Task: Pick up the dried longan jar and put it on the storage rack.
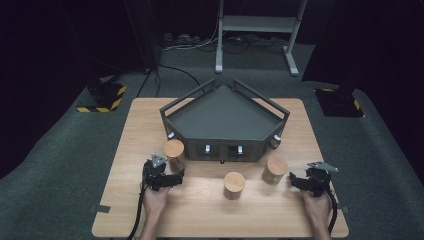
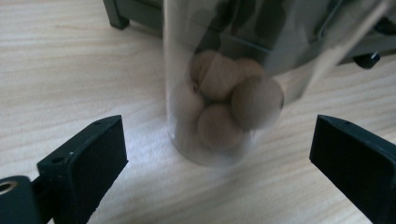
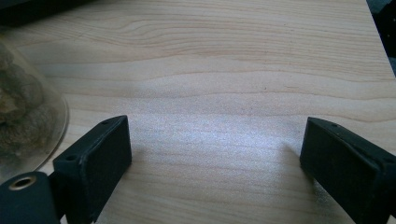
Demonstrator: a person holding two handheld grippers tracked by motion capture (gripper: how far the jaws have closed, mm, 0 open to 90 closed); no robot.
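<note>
Three clear jars with round wooden lids stand on the wooden table (image 1: 150,210): a left jar (image 1: 174,152), a middle jar (image 1: 234,185) and a right jar (image 1: 275,170). My left gripper (image 1: 176,177) is beside the left jar. In the left gripper view, this jar (image 2: 219,107) holds several wooden balls. It stands just ahead of the left gripper (image 2: 217,140), centred in the wide gap, and neither pad touches it. My right gripper (image 1: 295,182) sits right of the right jar. In its own view the right gripper (image 3: 217,140) is open over bare wood, with that jar (image 3: 23,116) at the left edge.
A dark grey five-sided tray (image 1: 225,120) with raised rails and small front knobs stands across the back middle of the table, just behind the jars. Grey carpet surrounds the table. A white stand (image 1: 255,30) and cables lie beyond it.
</note>
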